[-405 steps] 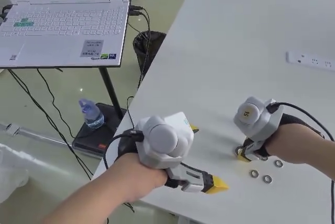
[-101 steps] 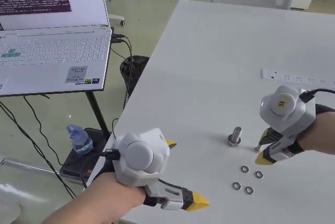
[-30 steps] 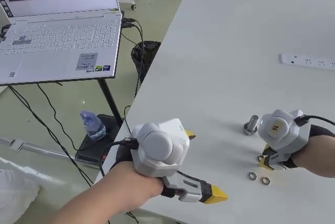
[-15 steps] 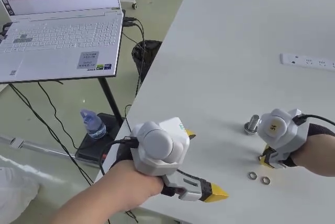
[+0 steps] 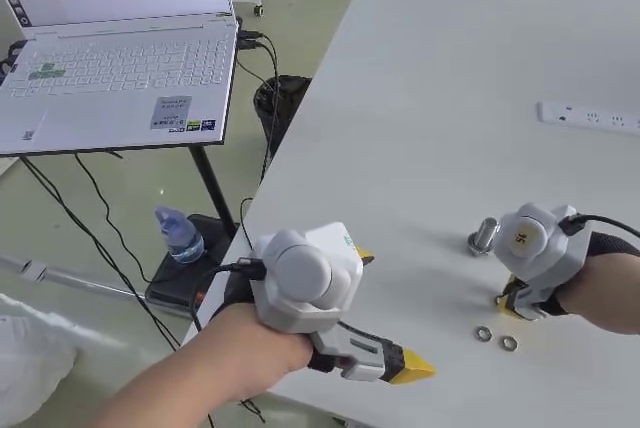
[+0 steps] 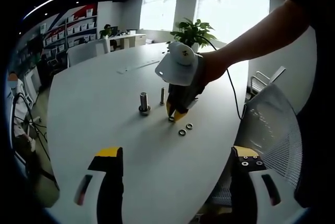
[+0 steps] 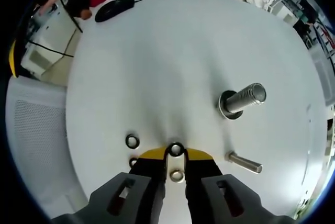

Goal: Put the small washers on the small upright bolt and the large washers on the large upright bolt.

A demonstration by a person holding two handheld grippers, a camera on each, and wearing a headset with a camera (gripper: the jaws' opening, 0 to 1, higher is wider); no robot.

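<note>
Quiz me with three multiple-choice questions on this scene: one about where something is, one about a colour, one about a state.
1. The large bolt stands on: A the laptop, B the white table, C the floor.
2. The gripper jaw tips are: A yellow, B blue, C red.
3. The left gripper is: A shut on a washer, B open, C shut on a bolt.
Answers: B, the bolt rises from the tabletop; A, the tips show yellow; B, its jaws stand wide apart with nothing between them.

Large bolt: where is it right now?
In the head view, the large bolt stands upright on the table, just left of the right gripper, with two loose washers nearer the person.
</note>
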